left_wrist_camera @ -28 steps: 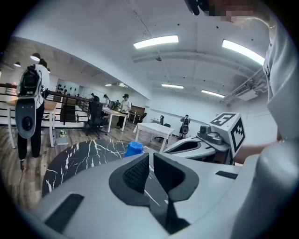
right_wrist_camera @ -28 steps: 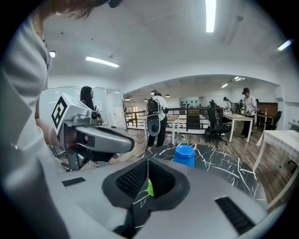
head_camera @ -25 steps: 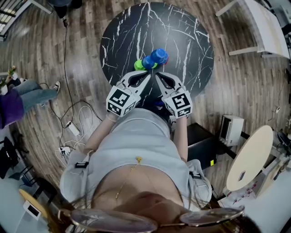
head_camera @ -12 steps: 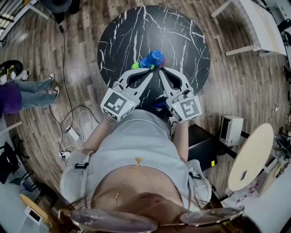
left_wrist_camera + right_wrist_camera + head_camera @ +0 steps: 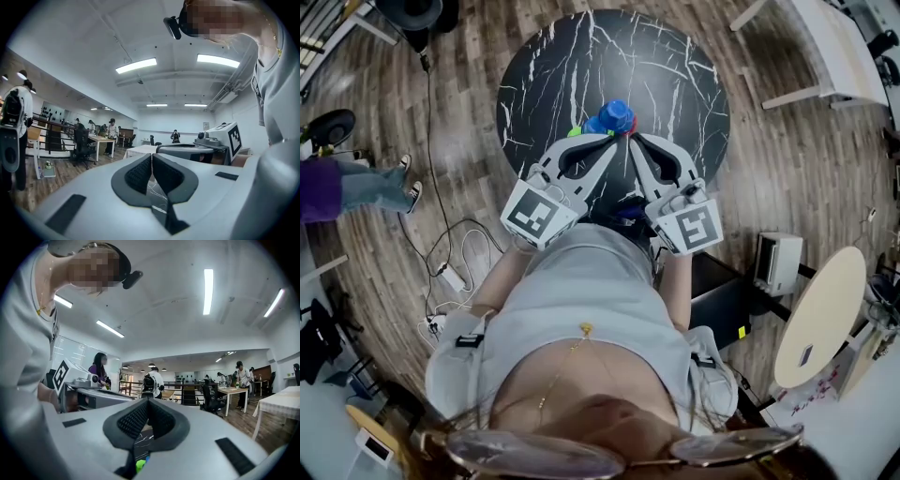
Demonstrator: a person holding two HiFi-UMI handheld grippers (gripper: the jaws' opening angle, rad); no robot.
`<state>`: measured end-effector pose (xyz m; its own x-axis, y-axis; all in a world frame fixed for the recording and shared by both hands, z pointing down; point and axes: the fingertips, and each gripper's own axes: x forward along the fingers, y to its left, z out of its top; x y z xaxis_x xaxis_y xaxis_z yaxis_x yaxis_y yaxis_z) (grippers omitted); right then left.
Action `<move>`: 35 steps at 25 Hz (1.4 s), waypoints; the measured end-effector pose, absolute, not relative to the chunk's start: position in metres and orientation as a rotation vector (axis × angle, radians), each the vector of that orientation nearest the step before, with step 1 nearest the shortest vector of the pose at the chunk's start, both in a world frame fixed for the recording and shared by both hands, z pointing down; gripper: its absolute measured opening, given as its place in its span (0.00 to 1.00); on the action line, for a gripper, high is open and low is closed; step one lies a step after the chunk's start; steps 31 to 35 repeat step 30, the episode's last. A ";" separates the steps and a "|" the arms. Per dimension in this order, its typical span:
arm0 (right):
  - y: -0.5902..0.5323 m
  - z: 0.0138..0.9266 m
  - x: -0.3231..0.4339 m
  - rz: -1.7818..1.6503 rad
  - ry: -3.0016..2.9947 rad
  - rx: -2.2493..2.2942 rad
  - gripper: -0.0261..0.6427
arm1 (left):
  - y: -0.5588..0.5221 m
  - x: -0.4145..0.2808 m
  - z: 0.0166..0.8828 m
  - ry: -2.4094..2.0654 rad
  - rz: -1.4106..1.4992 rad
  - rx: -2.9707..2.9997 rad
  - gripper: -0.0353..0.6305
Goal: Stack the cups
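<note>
Blue cups (image 5: 613,116) huddle with a green cup (image 5: 576,132) and a red one (image 5: 632,126) on the round black marble table (image 5: 675,75), near its front edge. My left gripper (image 5: 612,140) hovers just in front of the cluster, its jaws closing the last bit, pads meeting on nothing. My right gripper (image 5: 631,141) sits beside it, shut and empty. In the left gripper view the left gripper (image 5: 151,156) points out into the room. Under the right gripper (image 5: 147,401), the right gripper view catches a sliver of the green cup (image 5: 139,466).
Cables and a power strip (image 5: 450,272) lie on the wooden floor at left, near a person's legs (image 5: 366,186). A white box (image 5: 773,262) and a round beige table (image 5: 820,323) stand at right. White tables (image 5: 825,47) are at the back right. Several people stand farther off.
Both grippers' tips have come forward to the cups while their marker cubes spread apart. The left jaws have drawn together. The person at left has shifted.
</note>
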<state>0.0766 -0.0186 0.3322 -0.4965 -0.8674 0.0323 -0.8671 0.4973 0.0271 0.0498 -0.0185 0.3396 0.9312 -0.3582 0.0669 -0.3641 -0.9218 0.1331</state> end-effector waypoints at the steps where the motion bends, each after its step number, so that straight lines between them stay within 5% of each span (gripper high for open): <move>1: -0.017 0.334 0.077 -0.006 -2.678 1.553 0.06 | -0.018 0.050 0.340 -0.552 0.067 2.948 0.10; 35: -0.014 0.362 0.083 0.042 -2.625 1.484 0.06 | -0.021 0.051 0.361 -0.570 0.167 2.925 0.10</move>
